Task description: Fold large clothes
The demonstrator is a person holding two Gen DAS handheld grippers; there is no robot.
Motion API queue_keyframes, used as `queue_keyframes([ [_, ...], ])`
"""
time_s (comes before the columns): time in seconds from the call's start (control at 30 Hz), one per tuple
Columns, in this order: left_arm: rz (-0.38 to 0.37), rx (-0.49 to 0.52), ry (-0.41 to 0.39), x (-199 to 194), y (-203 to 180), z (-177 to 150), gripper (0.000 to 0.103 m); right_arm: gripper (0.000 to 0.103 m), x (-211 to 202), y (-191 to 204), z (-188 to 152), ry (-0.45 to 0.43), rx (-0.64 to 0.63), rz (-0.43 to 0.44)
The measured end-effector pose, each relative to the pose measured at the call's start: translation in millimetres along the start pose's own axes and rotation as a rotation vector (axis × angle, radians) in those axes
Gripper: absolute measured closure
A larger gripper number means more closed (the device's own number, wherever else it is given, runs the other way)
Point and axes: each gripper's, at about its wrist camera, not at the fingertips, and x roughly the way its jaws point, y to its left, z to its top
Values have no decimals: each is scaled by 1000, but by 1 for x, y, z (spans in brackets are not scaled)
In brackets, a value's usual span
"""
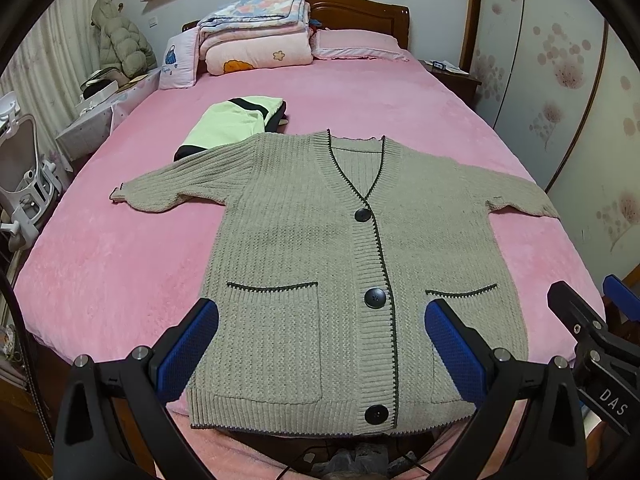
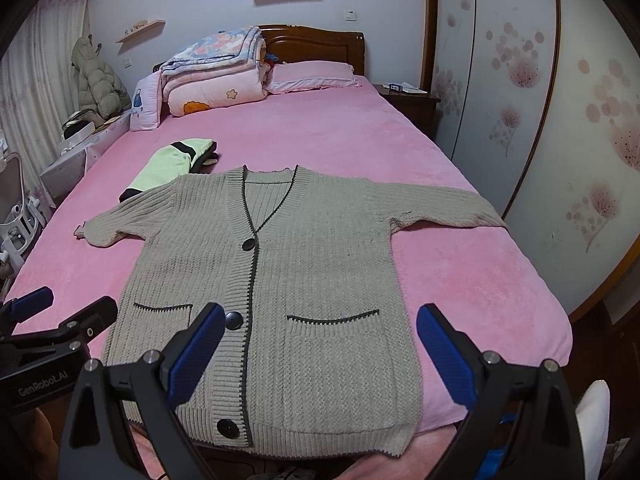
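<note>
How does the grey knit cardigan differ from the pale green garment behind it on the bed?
The grey knit cardigan lies spread flat, front up and buttoned, sleeves out to both sides; the pale green garment is folded into a compact bundle. The cardigan is chunky ribbed knit with dark trim; the green garment looks smooth, with black bands. The cardigan covers far more bed. Both rest on the pink bedspread, touched by neither gripper.

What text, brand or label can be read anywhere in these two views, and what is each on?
"DAS" on the black body of the right gripper, seen at the left wrist view's right edge.
"GenRobot.AI" on the black body of the left gripper, seen at the right wrist view's left edge.
Script under the blue bag picture on the pillow: too small to read.
The cardigan shows no label.
</note>
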Motion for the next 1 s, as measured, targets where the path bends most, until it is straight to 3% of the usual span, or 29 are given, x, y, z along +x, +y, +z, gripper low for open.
queue_keyframes([
  [1.0, 7, 12, 24, 3, -6, 8, 1, 6, 5, -3, 0, 10, 9, 8],
])
